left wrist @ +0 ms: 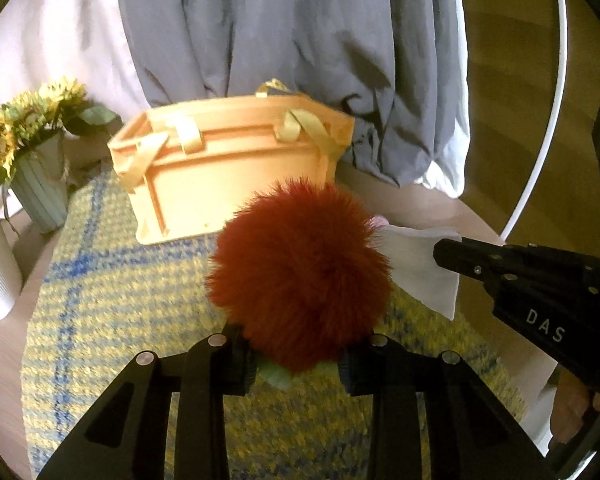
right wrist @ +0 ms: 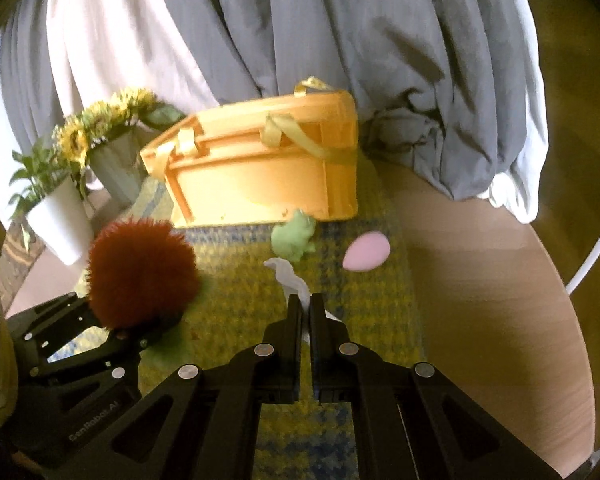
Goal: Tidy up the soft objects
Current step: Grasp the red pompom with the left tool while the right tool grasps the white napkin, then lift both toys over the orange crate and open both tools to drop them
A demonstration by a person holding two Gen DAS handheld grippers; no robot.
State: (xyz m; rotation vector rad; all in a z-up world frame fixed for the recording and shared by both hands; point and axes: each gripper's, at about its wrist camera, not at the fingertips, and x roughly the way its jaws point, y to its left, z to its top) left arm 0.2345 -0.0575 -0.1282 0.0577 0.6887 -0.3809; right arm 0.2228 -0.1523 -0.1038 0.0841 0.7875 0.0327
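My left gripper [left wrist: 298,356] is shut on a fluffy red pom-pom [left wrist: 300,276], held above the yellow-and-blue woven mat [left wrist: 112,304]; it also shows at the left of the right wrist view [right wrist: 140,276]. My right gripper [right wrist: 306,308] is shut on a thin white cloth [right wrist: 288,276], also seen in the left wrist view [left wrist: 424,264]. An orange basket [left wrist: 236,172] with yellow ribbon handles stands at the mat's far end [right wrist: 260,172]. A green soft frog [right wrist: 294,238] and a pink egg-shaped sponge [right wrist: 366,255] lie on the mat in front of it.
A ribbed vase with sunflowers [left wrist: 32,148] and a white pot [right wrist: 60,220] with a green plant stand left of the basket. Grey and white curtains [right wrist: 300,32] hang behind. The round wooden table edge [right wrist: 540,280] curves at the right.
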